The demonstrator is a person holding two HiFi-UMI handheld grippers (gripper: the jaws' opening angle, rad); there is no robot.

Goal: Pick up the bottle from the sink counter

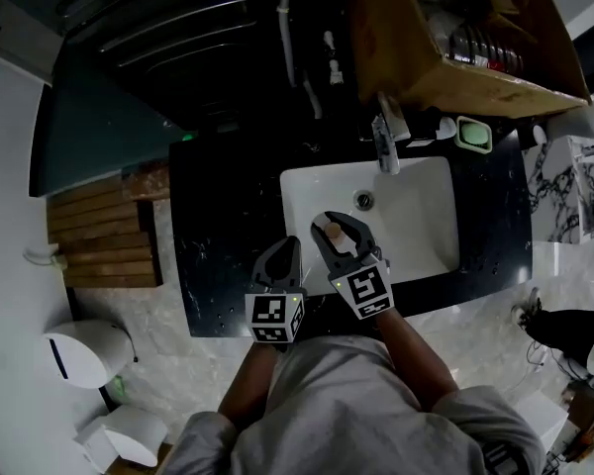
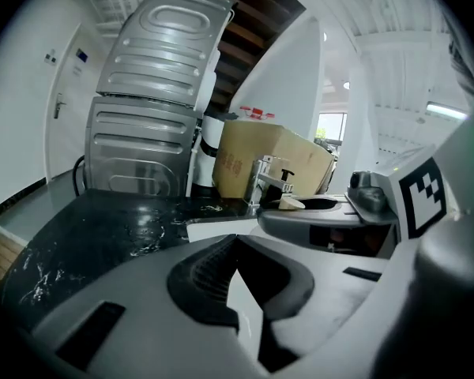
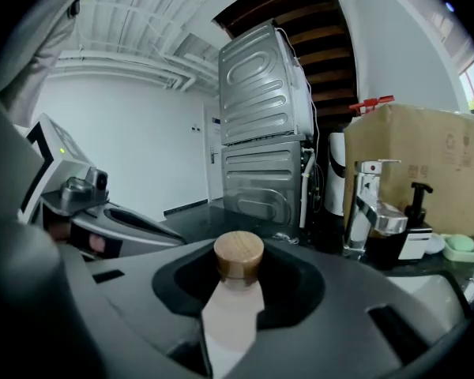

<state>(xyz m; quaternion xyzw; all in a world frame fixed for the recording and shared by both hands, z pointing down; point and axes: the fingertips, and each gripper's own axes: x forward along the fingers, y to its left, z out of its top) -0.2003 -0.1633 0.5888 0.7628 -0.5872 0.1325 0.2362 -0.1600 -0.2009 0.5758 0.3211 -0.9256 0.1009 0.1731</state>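
The right gripper point(image 1: 339, 228) clamps the bottle point(image 3: 237, 290) above the sink point(image 1: 416, 216). The left gripper point(image 2: 235, 243) is closed and empty. A loose grip might drop it.

Bottle point(image 3: 234, 310) body mostly hidden by right claw point(image 3: 238, 268) jaws.

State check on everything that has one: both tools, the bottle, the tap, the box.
Pale bottle with round wooden cap: capped, gripped just under the cap.
Right tool: shut on the bottle.
Left tool: jaws together, nothing between them.
Chrome tap: no water visibly running.
Brown cardboard box: top open.
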